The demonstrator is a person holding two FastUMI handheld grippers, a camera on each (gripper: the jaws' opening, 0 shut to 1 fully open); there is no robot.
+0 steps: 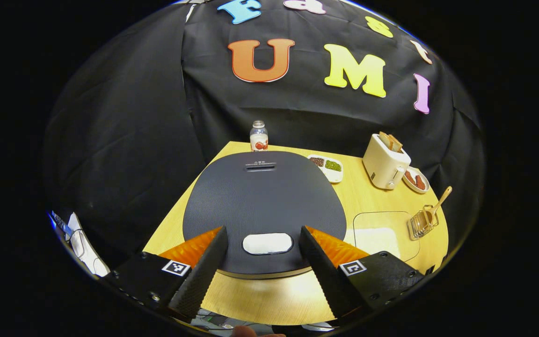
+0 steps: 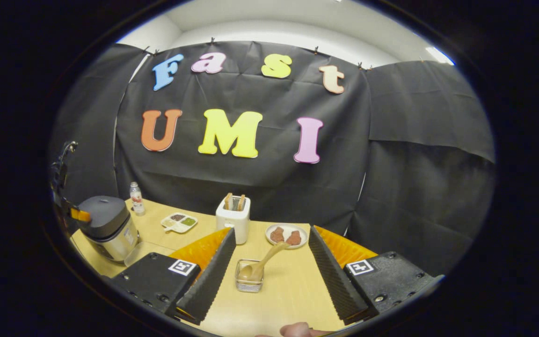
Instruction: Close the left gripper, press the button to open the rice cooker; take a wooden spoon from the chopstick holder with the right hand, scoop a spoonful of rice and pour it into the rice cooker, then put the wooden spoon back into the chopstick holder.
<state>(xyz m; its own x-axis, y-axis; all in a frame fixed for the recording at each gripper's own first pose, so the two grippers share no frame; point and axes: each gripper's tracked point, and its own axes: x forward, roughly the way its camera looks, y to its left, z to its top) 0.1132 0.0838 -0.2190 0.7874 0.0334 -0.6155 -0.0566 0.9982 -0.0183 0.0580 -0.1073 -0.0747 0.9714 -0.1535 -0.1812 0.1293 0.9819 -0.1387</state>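
The rice cooker [image 1: 265,196] has a dark grey lid, which is down, and a white oval button [image 1: 267,243] at its near edge. My left gripper [image 1: 264,232] hovers open just above the lid, one finger on each side of the button. A wooden spoon [image 1: 438,203] stands in a wire chopstick holder [image 1: 421,223] at the right. A clear container of rice [image 1: 379,234] sits beside the cooker. In the right gripper view, my right gripper [image 2: 272,234] is open above the table, with the holder [image 2: 249,278] and spoon [image 2: 267,260] between and beyond its fingers. The cooker [image 2: 108,227] stands far left.
A white toaster [image 2: 233,213] with bread, a plate of meat pieces [image 2: 287,235], a divided tray of beans [image 2: 179,222] and a small bottle [image 2: 135,198] stand along the back of the wooden table [image 2: 293,290]. Black cloth walls close in behind.
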